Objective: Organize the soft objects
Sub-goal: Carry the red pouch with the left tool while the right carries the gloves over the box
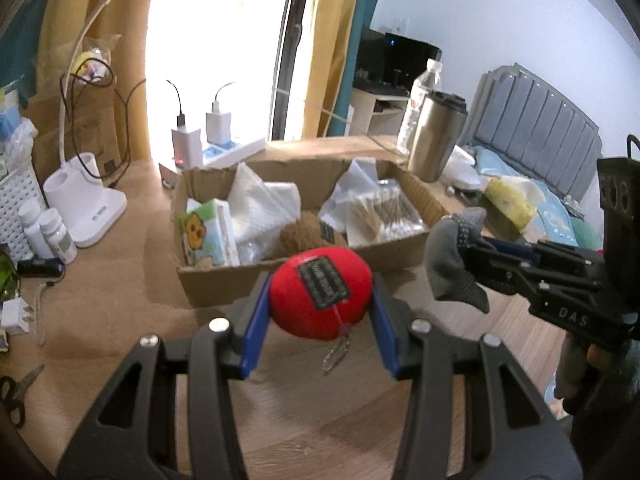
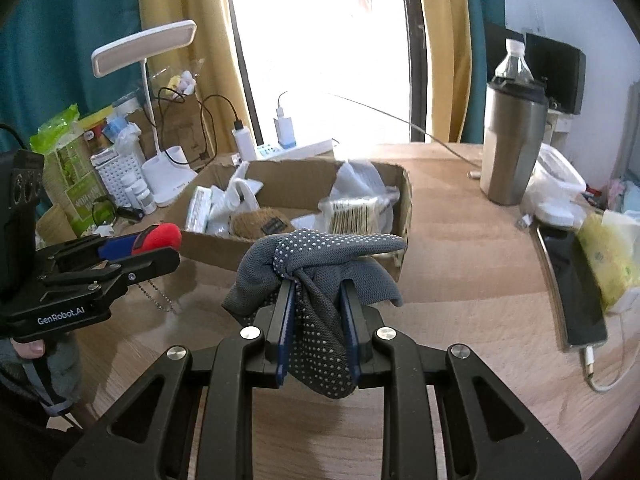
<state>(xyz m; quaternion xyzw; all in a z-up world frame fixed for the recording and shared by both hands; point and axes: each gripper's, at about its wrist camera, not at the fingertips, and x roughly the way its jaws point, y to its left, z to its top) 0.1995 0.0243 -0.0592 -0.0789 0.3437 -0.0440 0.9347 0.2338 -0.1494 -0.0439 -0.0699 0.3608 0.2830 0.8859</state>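
My left gripper (image 1: 320, 300) is shut on a red plush toy (image 1: 318, 294) with a grey patch and a dangling chain, held above the wooden table just in front of the cardboard box (image 1: 224, 276). It also shows in the right wrist view (image 2: 160, 236). My right gripper (image 2: 318, 292) is shut on a grey dotted glove (image 2: 320, 264), held above the table before the box (image 2: 288, 176). The glove shows in the left wrist view (image 1: 452, 256) to the right of the red toy. A brown plush toy (image 1: 304, 230) lies inside the box.
The box holds tissue packs (image 1: 204, 232), plastic bags (image 1: 264, 200) and cotton swabs (image 1: 384, 210). A steel tumbler (image 2: 512, 144), water bottle (image 2: 514, 60), phone (image 2: 572, 280) and tissue pack (image 2: 612, 260) stand right. A lamp base (image 1: 92, 208), bottles (image 1: 48, 232), chargers (image 1: 188, 144) and scissors (image 1: 16, 392) are left.
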